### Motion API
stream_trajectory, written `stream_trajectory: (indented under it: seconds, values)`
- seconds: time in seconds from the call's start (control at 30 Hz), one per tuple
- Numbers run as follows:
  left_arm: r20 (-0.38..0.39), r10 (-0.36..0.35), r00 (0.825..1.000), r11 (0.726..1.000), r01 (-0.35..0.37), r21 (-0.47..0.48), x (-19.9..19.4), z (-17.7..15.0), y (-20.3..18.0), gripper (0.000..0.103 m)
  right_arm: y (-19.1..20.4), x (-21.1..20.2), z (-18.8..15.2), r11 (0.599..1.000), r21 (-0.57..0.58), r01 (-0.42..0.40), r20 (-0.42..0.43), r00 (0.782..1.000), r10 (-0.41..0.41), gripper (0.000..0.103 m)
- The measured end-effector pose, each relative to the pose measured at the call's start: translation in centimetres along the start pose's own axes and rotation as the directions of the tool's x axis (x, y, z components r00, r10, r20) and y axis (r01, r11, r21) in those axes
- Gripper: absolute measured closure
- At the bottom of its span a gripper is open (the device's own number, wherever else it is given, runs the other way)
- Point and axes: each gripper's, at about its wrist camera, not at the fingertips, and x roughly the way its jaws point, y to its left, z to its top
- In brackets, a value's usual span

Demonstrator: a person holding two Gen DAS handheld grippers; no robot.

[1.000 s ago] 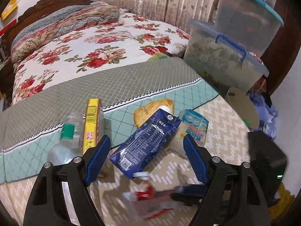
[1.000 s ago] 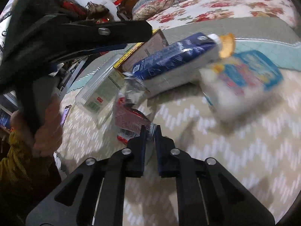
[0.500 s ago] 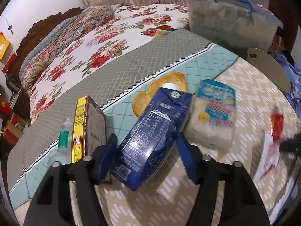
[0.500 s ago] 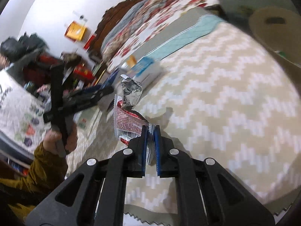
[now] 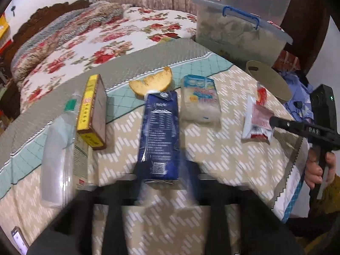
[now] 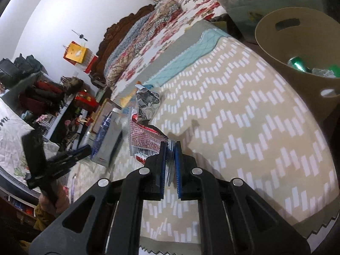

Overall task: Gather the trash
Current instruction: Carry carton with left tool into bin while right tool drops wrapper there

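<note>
Bed point(image 5: 110, 34) takes up the far side, floral quilt, with a zigzag-print beige cover point(image 5: 212, 148) spread over the near end as the work surface; all the trash lies on it. Stacked translucent lidded tubs point(image 5: 240, 31) sit far right, rigid plastic, not part of the job by the look of it. Tan plastic bin point(image 6: 297, 48) stands off the right edge of the bed, smooth tapered wall with handle slots, a green can and scraps already inside, so that's the drop target, placed within reach of the right arm. Blue carton point(image 5: 159, 131), boxy coated card, lies lengthwise dead centre; left gripper point(image 5: 163, 182) straddles its near end, jaws blurred, so I can't tell whether they've closed on it, likely lining up for the pick. Clear plastic bottle point(image 5: 57, 148) with green label lies near left, round and slippery, will roll. Yellow-edged flat box point(image 5: 93, 110) leans on edge just right of it. Soft tissue pack point(image 5: 199, 99) sits right of the carton, squashy film. Red-white foil wrapper point(image 6: 146, 142), thin and crinkly with serrated edge, is pinched by its corner in the right gripper point(image 6: 170, 161), jaws nearly closed on it, and it hangs clear to the right of the tissue pack, bin well right of it. Bread slice point(image 5: 153, 80) lies beyond the carton, dry crust.
</note>
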Motion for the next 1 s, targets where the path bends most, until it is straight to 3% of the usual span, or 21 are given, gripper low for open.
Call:
stream_trajectory:
  seconds: [0.03, 0.17, 0.27, 0.33, 0.4, 0.43, 0.6, 0.7, 0.77, 0.83, 1.0]
  values:
    - [0.018, 0.041, 0.999, 0.999, -0.041, -0.007, -0.1, 0.3, -0.1, 0.012, 0.0, 0.1, -0.1, 1.000, -0.006, 0.013, -0.003, 1.000, -0.013, 0.090]
    - [0.032, 0.039, 0.999, 0.999, -0.039, 0.001, 0.8, 1.4, -0.5, 0.013, 0.2, 0.2, -0.4, 0.999, -0.015, 0.031, -0.004, 1.000, -0.031, 0.090]
    - [-0.025, 0.070, 0.997, 0.998, -0.070, 0.003, 3.2, 1.6, -0.5, 0.014, 0.2, -0.2, -1.0, 0.999, -0.015, 0.030, -0.004, 1.000, -0.030, 0.083]
    - [-0.064, 0.078, 0.995, 0.997, -0.078, -0.011, 4.6, 1.4, -0.2, 0.020, 0.4, -0.5, -1.3, 0.999, -0.028, 0.014, 0.006, 1.000, -0.014, 0.040]
    - [-0.091, 0.070, 0.993, 0.997, -0.072, -0.023, 5.5, 1.0, 0.0, 0.038, 1.0, -1.1, -1.9, 0.998, -0.056, 0.026, 0.037, 0.999, -0.024, 0.031]
    - [-0.111, 0.062, 0.992, 0.997, -0.066, -0.029, 6.1, 0.8, 0.1, 0.054, 1.4, -1.2, -2.0, 0.995, -0.085, 0.052, 0.046, 0.998, -0.048, 0.032]
    - [-0.097, 0.070, 0.993, 0.996, -0.074, -0.041, 5.1, -0.5, 0.4, 0.057, 1.8, -0.6, -2.0, 0.990, -0.119, 0.073, 0.006, 0.997, -0.073, 0.041]
    - [-0.051, 0.041, 0.998, 0.996, -0.045, -0.073, 2.6, -1.0, 1.0, 0.057, 1.9, 0.0, -1.6, 0.988, -0.129, 0.080, -0.020, 0.996, -0.083, 0.058]
    - [-0.006, -0.027, 1.000, 0.995, 0.026, -0.101, 0.6, -1.1, 1.1, 0.057, 2.0, 0.5, -1.3, 0.988, -0.130, 0.079, -0.038, 0.996, -0.084, 0.066]
    - [0.022, -0.106, 0.994, 0.989, 0.107, -0.102, -0.7, -0.9, 0.4, 0.057, 2.1, 1.1, -1.2, 0.988, -0.136, 0.076, -0.058, 0.995, -0.085, 0.083]
    - [-0.003, -0.225, 0.974, 0.974, 0.225, -0.013, -0.3, -0.4, -4.5, 0.057, 2.7, 0.8, -1.3, 0.987, -0.147, 0.064, -0.022, 0.997, -0.068, 0.095]
